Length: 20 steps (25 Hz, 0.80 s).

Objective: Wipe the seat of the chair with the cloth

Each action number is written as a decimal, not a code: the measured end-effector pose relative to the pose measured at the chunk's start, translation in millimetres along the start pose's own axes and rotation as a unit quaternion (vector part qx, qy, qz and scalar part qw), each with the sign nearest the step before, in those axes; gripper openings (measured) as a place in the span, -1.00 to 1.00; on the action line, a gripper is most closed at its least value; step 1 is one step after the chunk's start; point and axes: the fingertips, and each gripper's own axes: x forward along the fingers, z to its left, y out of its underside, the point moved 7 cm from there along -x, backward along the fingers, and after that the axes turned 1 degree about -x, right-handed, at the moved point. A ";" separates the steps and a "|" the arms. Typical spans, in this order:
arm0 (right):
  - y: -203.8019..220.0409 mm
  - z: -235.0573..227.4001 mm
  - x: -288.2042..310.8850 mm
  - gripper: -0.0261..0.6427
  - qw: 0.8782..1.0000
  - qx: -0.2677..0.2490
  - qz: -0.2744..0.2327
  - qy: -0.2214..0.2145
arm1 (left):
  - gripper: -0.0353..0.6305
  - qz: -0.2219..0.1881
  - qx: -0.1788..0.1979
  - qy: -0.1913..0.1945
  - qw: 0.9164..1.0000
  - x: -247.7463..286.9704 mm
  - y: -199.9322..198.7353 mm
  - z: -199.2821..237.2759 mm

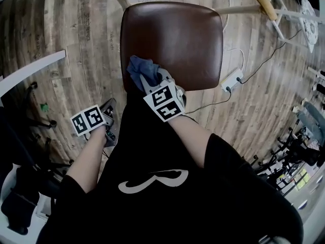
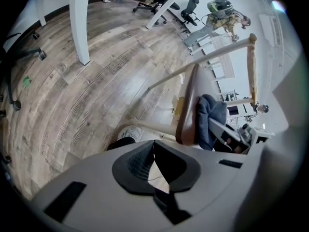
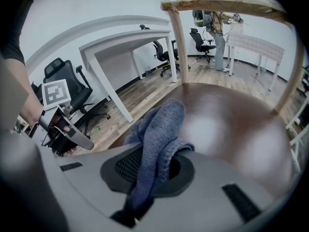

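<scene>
1. Pinching the cloth [image 1: 141, 69], the right gripper [image 1: 152, 84] sits at the near left edge of the seat [image 1: 177, 39]; its own view shows the fingers clamped on a narrow fold of the cloth [image 3: 161, 124], with the rest bunched ahead of the gripper [image 3: 149, 170] and apparently resting on the seat [image 3: 231, 124]
2. The left gripper [image 1: 109, 111] hangs low at the person's left side, off the chair and over the floor [image 1: 71, 34]; in its own view the gripper [image 2: 154, 151] has its fingertips pressed together with nothing between them
3. Nearly all of the brown surface lies beyond the cloth, so the wipe looks to be at its starting edge, with the whole seat left to cover
4. Only a thin fold is held, so drag on the seat during a firm push could pull it out of the fingers
5. The cloth is bunched rather than spread, so it probably touches a small patch, and wide strokes may leave unwiped strips
6. It lies right at the seat's edge, so a stroke drifting left or back could carry it off onto the floor
7. Tilting the right gripper too steeply could bring hard fingertips onto the seat and scuff it
8. Nothing steadies the chair, so a strong push may slide it on the smooth floor
</scene>
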 end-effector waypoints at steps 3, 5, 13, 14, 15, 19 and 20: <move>14.2 -24.3 -15.7 -0.78 1.000 -0.001 -0.001 0.028 | -0.85 -0.001 0.005 0.002 1.000 2.9 -1.0 -6.2; 27.0 -41.9 -27.8 -0.78 0.999 0.009 -0.005 0.049 | -0.85 -0.003 0.008 0.005 1.000 4.8 -0.2 -11.1; 74.8 -105.0 -80.1 -0.78 0.990 0.034 0.010 0.136 | -0.85 -0.014 0.021 0.007 1.000 -3.4 -4.0 -18.7; 81.8 -113.5 -87.3 -0.78 0.988 0.045 0.011 0.148 | -0.85 -0.015 0.022 0.007 1.000 -3.8 -3.6 -18.9; 89.0 -122.3 -94.6 -0.78 0.985 0.057 0.011 0.161 | -0.85 -0.016 0.024 0.007 1.000 -3.4 -2.8 -19.8; 121.8 -155.3 -124.5 -0.78 0.971 0.127 0.001 0.204 | -0.85 -0.020 0.026 0.014 0.999 2.3 3.9 -27.3; 130.1 -161.0 -131.4 -0.78 0.966 0.144 0.001 0.215 | -0.85 -0.023 0.025 0.016 0.999 3.3 5.9 -29.7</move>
